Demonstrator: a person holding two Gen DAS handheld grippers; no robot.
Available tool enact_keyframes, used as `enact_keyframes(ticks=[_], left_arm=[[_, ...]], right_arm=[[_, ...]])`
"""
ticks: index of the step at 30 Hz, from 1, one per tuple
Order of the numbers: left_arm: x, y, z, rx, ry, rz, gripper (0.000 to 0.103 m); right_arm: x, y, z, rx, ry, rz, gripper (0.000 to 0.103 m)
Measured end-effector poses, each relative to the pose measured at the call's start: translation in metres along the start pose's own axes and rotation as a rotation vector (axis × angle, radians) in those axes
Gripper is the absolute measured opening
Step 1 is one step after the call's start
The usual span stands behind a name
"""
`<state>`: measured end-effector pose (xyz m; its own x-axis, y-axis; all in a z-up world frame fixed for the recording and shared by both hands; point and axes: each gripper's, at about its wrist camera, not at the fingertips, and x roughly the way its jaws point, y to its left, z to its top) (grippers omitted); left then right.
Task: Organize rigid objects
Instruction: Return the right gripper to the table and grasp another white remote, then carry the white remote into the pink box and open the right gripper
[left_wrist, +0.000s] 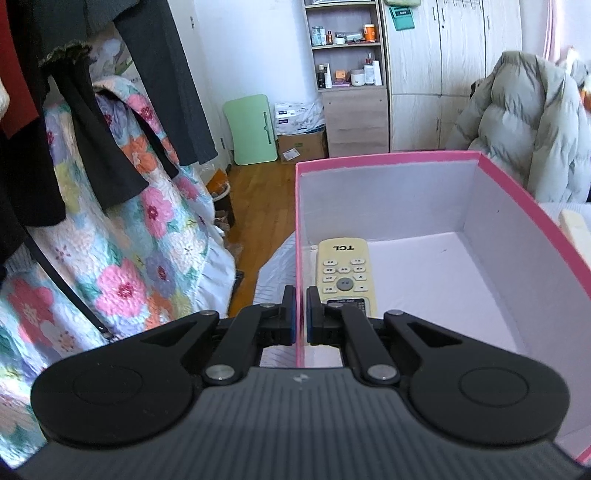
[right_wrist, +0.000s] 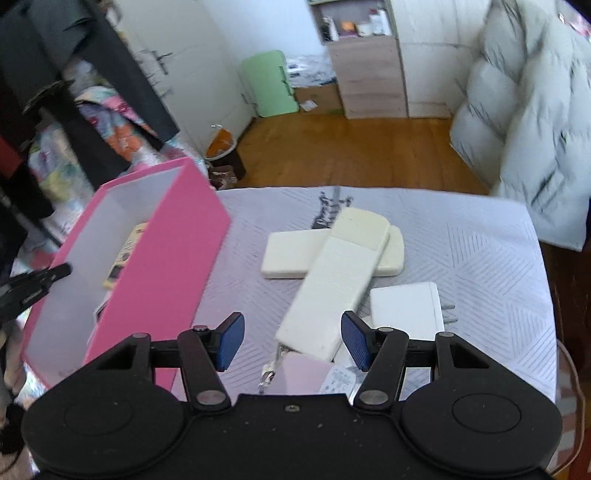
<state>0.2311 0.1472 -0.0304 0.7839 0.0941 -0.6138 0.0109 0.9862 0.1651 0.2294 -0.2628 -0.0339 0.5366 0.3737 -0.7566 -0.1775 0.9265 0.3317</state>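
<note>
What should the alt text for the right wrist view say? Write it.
The open right gripper hovers over a long cream remote lying across a second remote on a patterned cloth. A white charger sits right; a pink box stands left.

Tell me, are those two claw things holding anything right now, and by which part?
The left gripper pinches the pink box by its near-left side wall, one finger inside, one outside. The right gripper is open and holds nothing, hovering over the top white remote.
</note>
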Motion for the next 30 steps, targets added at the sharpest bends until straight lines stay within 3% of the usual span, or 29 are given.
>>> enact_keyframes(ticks=[10, 13, 20, 22, 24, 30], left_arm=[[-0.002, -0.008, 0.001, 0.037, 0.003, 0.025, 0.004], [-0.002, -0.008, 0.001, 0.032, 0.002, 0.021, 0.004], [-0.002, -0.006, 0.001, 0.016, -0.001, 0.009, 0.004], [-0.001, -0.005, 0.001, 0.014, 0.000, 0.007, 0.004], [-0.001, -0.005, 0.000, 0.016, -0.001, 0.008, 0.004], [-0.001, -0.005, 0.000, 0.014, 0.000, 0.007, 0.004]], right_arm=[[0.046, -0.008, 0.026, 0.058, -0.033, -0.164, 0.067], [0.058, -0.007, 0.032, 0.062, -0.051, -0.252, 0.070], [0.086, -0.012, 0.041, 0.134, -0.011, -0.251, 0.074], [0.089, -0.009, 0.041, 0.124, -0.041, -0.261, 0.073], [0.089, -0.006, 0.040, 0.105, -0.055, -0.282, 0.063], [0.065, 0.000, 0.030, 0.072, -0.114, -0.253, 0.062]])
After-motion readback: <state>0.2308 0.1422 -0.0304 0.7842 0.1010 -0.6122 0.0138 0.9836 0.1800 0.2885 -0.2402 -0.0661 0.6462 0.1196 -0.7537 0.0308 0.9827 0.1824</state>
